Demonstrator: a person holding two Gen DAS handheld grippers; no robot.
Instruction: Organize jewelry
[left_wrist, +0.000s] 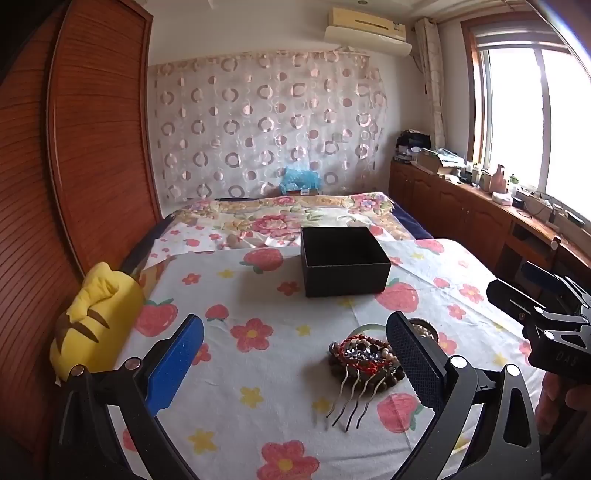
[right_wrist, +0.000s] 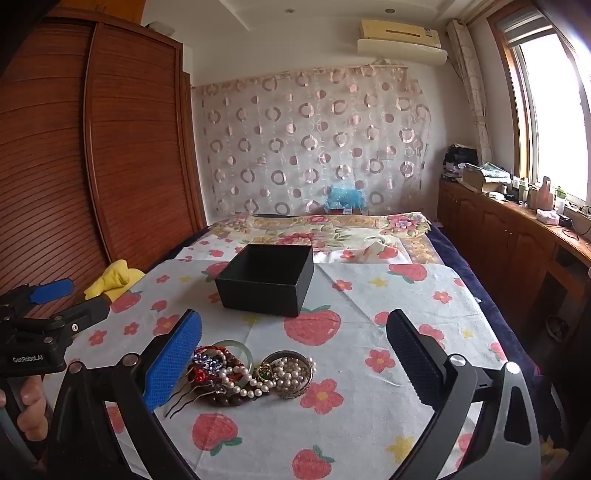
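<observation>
While both grippers (right_wrist: 293, 354) hover, jaws agape.

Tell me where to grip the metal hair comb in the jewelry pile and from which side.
Grip the silver wavy-toothed hair comb across its bare teeth, coming from the near side with the left gripper. Its teeth stick out toward the cameras, clear of the pile, while its jewelled top lies tangled among the bead bracelets.

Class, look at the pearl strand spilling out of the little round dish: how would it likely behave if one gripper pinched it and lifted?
The pearl strand drapes loosely over the dish rim, so it would probably sag, not stay stiff. Its round, glossy beads may slip between the pads. It overlaps other pieces in the jewelry pile, so it might drag them along.
</observation>
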